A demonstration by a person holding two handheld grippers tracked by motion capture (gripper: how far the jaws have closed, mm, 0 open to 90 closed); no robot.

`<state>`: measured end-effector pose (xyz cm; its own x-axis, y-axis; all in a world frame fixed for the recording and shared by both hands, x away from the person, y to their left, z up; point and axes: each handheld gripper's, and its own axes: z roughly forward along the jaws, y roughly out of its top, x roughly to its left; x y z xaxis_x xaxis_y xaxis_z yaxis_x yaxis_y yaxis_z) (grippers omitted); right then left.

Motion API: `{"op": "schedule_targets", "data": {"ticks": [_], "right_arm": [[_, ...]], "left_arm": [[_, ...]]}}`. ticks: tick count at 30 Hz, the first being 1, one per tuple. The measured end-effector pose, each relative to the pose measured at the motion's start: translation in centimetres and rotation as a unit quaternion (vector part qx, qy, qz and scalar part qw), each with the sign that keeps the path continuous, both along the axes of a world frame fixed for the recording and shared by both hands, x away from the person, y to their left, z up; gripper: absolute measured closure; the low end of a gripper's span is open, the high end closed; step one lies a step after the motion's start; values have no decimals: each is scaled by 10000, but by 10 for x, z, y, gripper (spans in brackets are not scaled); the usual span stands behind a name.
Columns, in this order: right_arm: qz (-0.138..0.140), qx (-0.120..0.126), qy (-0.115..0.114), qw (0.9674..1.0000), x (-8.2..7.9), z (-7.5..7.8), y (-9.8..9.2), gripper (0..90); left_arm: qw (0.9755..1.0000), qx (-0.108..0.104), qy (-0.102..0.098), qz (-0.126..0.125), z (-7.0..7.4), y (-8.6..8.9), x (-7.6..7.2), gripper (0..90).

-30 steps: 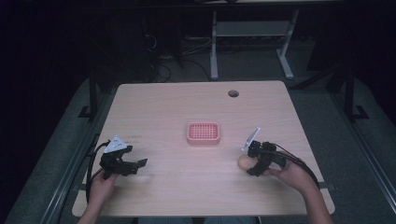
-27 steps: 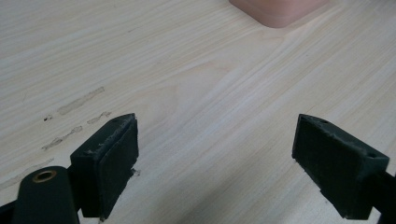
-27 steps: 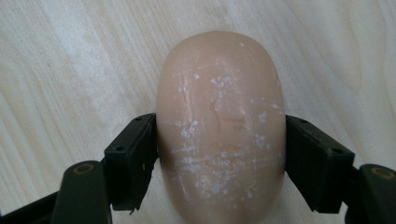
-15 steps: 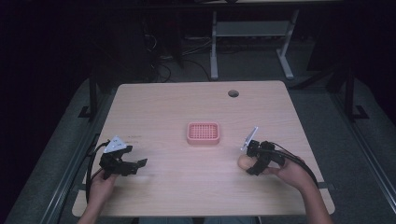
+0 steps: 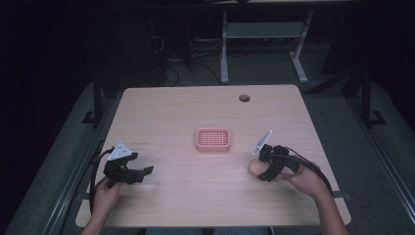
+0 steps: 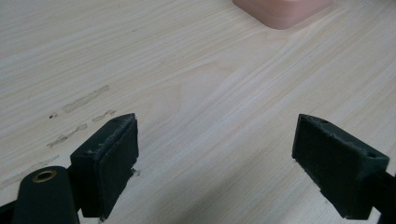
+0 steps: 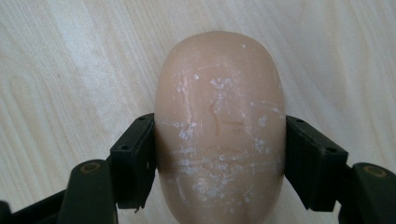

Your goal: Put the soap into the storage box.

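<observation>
Left to right across the table [image 5: 171,112]: the left gripper [image 5: 142,172] lies near the near-left edge, jaws wide apart, nothing between them. In the left gripper view its fingers [image 6: 109,161] frame bare wood with faint scuff marks [image 6: 77,114]; the dish [image 6: 282,11] appears at the top edge, cut off so that just one corner shows.

At table centre sits the pink dish [image 5: 213,140], its top ribbed or gridded; the pattern is too small to resolve. It stands well apart from both grippers.

At the near right, the right gripper [image 5: 262,169] is clamped on a pale, oval soap [image 5: 255,167]. In the right gripper view the soap [image 7: 219,126] sits squarely between the two pads [image 7: 135,161], its near end cut off by the frame and its scuffed surface flecked white. Whether it touches the table cannot be told.

A round hole [image 5: 244,98] marks the far side.
</observation>
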<state>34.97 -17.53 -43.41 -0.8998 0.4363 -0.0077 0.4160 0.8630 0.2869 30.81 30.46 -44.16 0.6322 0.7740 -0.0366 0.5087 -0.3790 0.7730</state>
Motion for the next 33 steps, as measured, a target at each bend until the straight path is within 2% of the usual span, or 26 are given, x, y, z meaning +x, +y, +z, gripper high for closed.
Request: {"op": "schedule_targets", "data": {"ticks": [1,10,11,15,23,26,27,28,33], "right_arm": [[7,4,-9,10000,0,1,0,317],[100,81,-121,9998,3,13,2,317],[108,126,-111,9998,4,14,2,317],[183,66,-165,9997,7,19,5,317],[240,142,-158,9995,16,27,9,317],[220,191,-110,9995,20,30,11,317],[260,200,-158,9993,22,30,11,317],[230,281,-102,9993,25,31,12,317],[233,254,-104,9994,30,33,15,317]], "left_arm": [[10000,75,11,-43,0,1,0,142],[10000,51,-3,-39,-1,-3,0,142],[9999,102,-4,-84,-1,-2,0,142],[9999,83,4,-74,-1,-4,0,142],[10000,20,-5,-58,-1,-5,0,143],[9999,79,20,-87,0,-6,0,142],[9999,106,40,-101,0,-5,0,142],[9999,99,28,-107,0,-6,0,143],[9999,61,19,-92,1,-6,0,142]]}}
